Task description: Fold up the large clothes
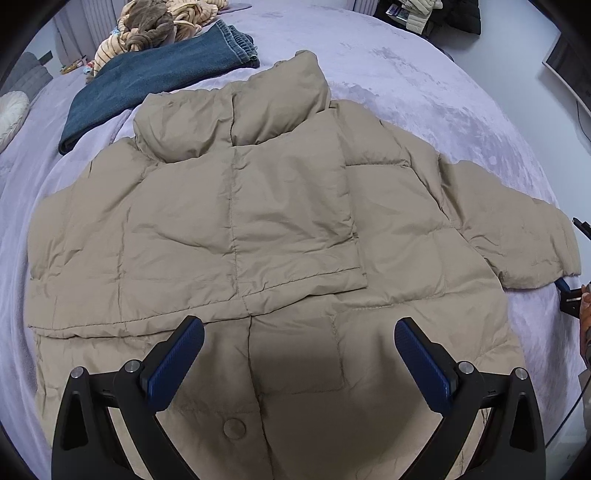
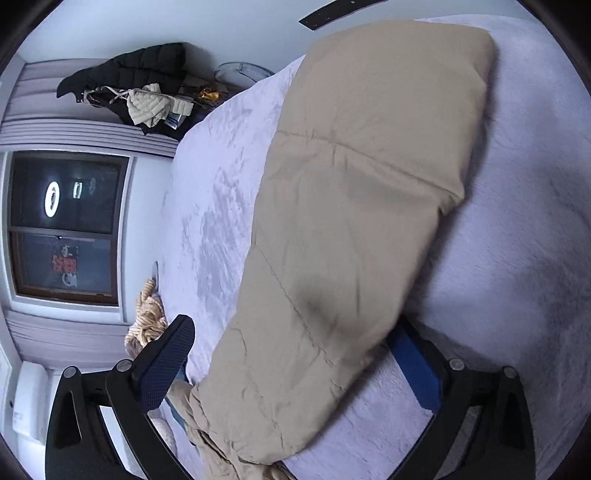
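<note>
A beige puffer jacket (image 1: 258, 221) lies spread on the lavender bed (image 1: 424, 81), collar at the far end, its left sleeve folded across the body, its right sleeve (image 1: 517, 229) stretched out to the right. My left gripper (image 1: 299, 339) hovers open and empty above the jacket's lower front. My right gripper (image 2: 295, 347) is open at the cuff of the right sleeve (image 2: 362, 206); the sleeve end lies between its jaws and hides part of the right finger. The right gripper also shows at the sleeve cuff in the left wrist view (image 1: 570, 295).
Folded blue jeans (image 1: 147, 81) and a striped plush toy (image 1: 155, 29) lie at the bed's far left. Dark and cream jackets (image 2: 140, 85) are piled beyond the bed. A window (image 2: 66, 225) is on the wall.
</note>
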`<state>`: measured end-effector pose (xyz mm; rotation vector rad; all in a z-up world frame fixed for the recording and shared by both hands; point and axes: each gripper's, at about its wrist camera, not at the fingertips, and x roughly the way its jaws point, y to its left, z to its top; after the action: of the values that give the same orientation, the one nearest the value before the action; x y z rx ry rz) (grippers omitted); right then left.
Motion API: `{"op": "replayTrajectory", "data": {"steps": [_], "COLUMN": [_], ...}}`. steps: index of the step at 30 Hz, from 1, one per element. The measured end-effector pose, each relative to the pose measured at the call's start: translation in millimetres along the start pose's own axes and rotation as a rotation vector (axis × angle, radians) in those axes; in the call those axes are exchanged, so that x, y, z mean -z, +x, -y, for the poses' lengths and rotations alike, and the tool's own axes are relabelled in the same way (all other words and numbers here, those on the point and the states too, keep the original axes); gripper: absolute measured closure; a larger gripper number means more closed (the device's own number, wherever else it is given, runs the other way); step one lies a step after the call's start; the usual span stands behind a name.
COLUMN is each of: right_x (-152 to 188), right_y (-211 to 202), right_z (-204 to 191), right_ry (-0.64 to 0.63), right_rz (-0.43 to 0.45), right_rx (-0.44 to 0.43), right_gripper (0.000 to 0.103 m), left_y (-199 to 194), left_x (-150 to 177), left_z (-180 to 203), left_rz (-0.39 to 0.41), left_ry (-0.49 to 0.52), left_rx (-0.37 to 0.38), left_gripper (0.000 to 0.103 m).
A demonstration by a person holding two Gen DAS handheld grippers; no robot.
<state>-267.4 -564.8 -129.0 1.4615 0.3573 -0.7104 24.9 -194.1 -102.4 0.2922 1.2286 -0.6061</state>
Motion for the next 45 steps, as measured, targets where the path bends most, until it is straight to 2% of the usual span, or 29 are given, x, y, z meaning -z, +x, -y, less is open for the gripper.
{"op": "replayTrajectory", "data": {"steps": [8,10,12,14,18,23,27,31,35,38,42,44,45], "right_x": [-24,-27,-24,-19,-6,43,115,225,327,374,394,387,388], "right_y": [15,21,28,32,34,44,63,85,121,148,174,182,185], "right_z": [0,3,6,3,-35,-136,-216,-278,-281,-257,-222,-212,-208], "right_ry": [0.131,0.188,0.24,0.241,0.101,-0.267,-0.554,-0.907,-1.122,-1.193,-1.156,-1.136,-1.137], "right_rz": [-0.007,-0.034,-0.069,-0.079,-0.08,-0.155,-0.219,-0.267,-0.351,-0.406,-0.445,-0.452,-0.457], "right_rx": [-0.096,-0.137,-0.176,-0.175,-0.187,-0.18,-0.187,-0.15,-0.067,0.027,0.125,0.167,0.191], "right_gripper": [0.001,0.012,0.071,0.094,0.094,0.094,0.094,0.094,0.094,0.094,0.094,0.093,0.085], "left_y": [-8,-11,-13,-15,-21,-24,-28,-32,-31,-27,-17,-10,-8], "left_x": [-13,-17,-17,-19,-20,-21,-18,-13,-6,-1,2,2,1], "left_z": [-18,-29,-40,-54,-80,-113,-138,-167,-195,-205,-208,-207,-205], "left_rz": [0.045,0.059,0.068,0.077,0.109,0.128,0.145,0.158,0.162,0.163,0.148,0.136,0.134], "left_ry": [-0.038,-0.054,-0.072,-0.092,-0.116,-0.149,-0.171,-0.196,-0.216,-0.205,-0.183,-0.183,-0.185], "left_rx": [-0.011,-0.021,-0.033,-0.041,-0.073,-0.09,-0.087,-0.083,-0.097,-0.105,-0.088,-0.066,-0.056], "left_gripper": [0.0,0.0,0.0,0.0,0.0,0.0,0.0,0.0,0.0,0.0,0.0,0.0,0.0]}}
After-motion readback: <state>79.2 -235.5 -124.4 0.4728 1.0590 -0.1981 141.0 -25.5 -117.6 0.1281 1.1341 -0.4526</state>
